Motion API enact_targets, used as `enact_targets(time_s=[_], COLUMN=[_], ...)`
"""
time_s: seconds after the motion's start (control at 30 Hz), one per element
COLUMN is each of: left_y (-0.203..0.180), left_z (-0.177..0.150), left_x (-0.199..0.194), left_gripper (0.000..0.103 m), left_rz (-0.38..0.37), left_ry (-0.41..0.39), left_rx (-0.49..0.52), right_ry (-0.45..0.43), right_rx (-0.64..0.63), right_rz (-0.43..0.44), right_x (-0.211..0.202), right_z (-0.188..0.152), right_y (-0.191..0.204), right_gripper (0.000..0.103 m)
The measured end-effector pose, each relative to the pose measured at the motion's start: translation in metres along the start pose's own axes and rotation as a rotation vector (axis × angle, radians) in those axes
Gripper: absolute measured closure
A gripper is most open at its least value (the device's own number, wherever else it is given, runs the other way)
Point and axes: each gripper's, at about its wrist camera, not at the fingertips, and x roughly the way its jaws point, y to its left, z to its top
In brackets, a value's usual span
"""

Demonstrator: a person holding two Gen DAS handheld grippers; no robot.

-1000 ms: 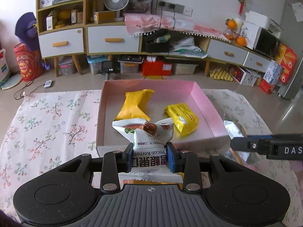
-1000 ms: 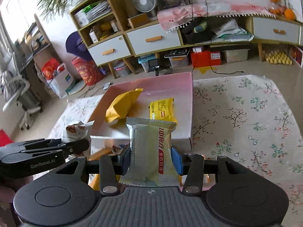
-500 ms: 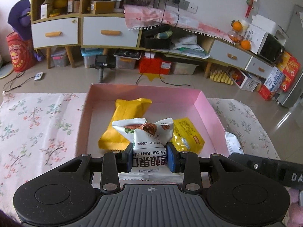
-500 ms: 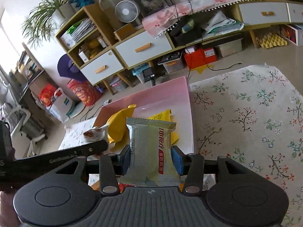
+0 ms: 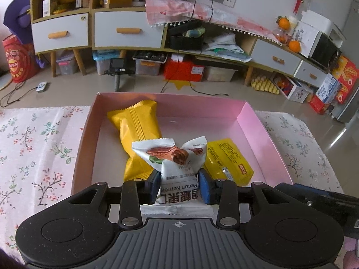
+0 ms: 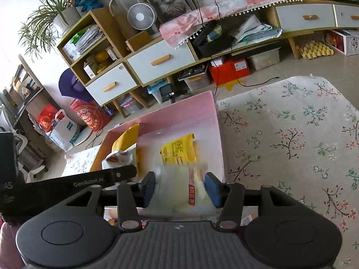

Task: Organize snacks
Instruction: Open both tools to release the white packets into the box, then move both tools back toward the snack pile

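Over the near edge of the pink box [image 5: 264, 134], which sits on the flowered cloth [image 5: 33, 148] of the table, both grippers point down into the tray. Between the blue pads of the left gripper [image 5: 179, 187] stands the white pecan packet [image 5: 177, 170], upright, its printed lower half in the gap and its crumpled top rising above the fingertips; the jaws have just been opening, and a thin gap shows on the right side of the packet while the left pad lies close against it, so whether it is still pinched I cannot tell for sure. Beyond that packet, inside the box, a long orange-yellow packet [image 5: 136, 134] lies toward the far left and a flatter yellow packet [image 5: 226, 159] lies to the right, near the right wall. From the right wrist view, the right gripper [image 6: 180, 187] has its jaws spread, having just been opening, and the pale green packet [image 6: 179, 188] with red lettering is a blur between them, clear of both pads, over the near right corner of the box. The black finger of the left gripper crosses the left of that view, with the pecan packet just past its tip. Behind the table stand white drawers [image 5: 125, 31] and a small fan [image 6: 141, 16].
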Motion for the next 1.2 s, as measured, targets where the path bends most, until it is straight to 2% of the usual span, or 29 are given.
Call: enact_targets(time_s=[0.03, 0.1, 0.13, 0.23, 0.27, 0.4, 0.47, 0.67, 0.83, 0.93, 1.03, 1.2], left_y=[0.0, -0.002, -0.002, -0.006, -0.007, -0.014, -0.017, -0.013, -0.003, 0.004, 0.012, 0.035], left_z=[0.0, -0.003, -0.004, -0.007, -0.009, -0.013, -0.017, -0.032, -0.048, -0.058, -0.071, -0.097], left_x=[0.0, -0.005, -0.008, -0.019, -0.023, -0.039, -0.048, -0.071, -0.09, -0.101, -0.109, -0.118], left_gripper=[0.067, 0.061, 0.053, 0.043, 0.038, 0.028, 0.017, 0.012, 0.007, 0.007, 0.006, 0.006], left_rz=[-0.002, 0.006, 0.014, 0.03, 0.031, 0.043, 0.048, 0.087, 0.124, 0.146, 0.154, 0.138], left_ry=[-0.001, -0.011, -0.018, -0.038, -0.044, -0.042, -0.043, -0.04, -0.032, -0.024, -0.018, -0.069], left_rx=[0.007, 0.022, 0.028, 0.043, 0.047, 0.072, 0.089, 0.138, 0.178, 0.2, 0.212, 0.169], right_ry=[-0.003, -0.011, -0.011, -0.002, -0.002, -0.016, -0.026, -0.056, -0.06, -0.076, -0.08, -0.077], right_rx=[0.004, 0.032, 0.046, 0.059, 0.051, -0.019, -0.044, -0.159, -0.222, -0.303, -0.317, -0.355], right_rz=[0.001, 0.016, 0.027, 0.041, 0.04, 0.021, 0.009, -0.03, -0.043, -0.06, -0.074, -0.089], right_x=[-0.001, -0.003, -0.003, -0.007, -0.009, -0.026, -0.034, -0.05, -0.057, -0.061, -0.065, -0.071], right_z=[0.0, 0.0, 0.0, 0.0, -0.001, 0.0, 0.001, -0.001, -0.009, -0.016, -0.021, -0.035], right_y=[0.0, -0.002, -0.003, -0.001, 0.001, 0.009, 0.013, 0.028, 0.035, 0.043, 0.044, 0.045], right_gripper=[0.051, 0.043, 0.043, 0.04, 0.038, 0.028, 0.026, 0.017, 0.015, 0.015, 0.015, 0.015])
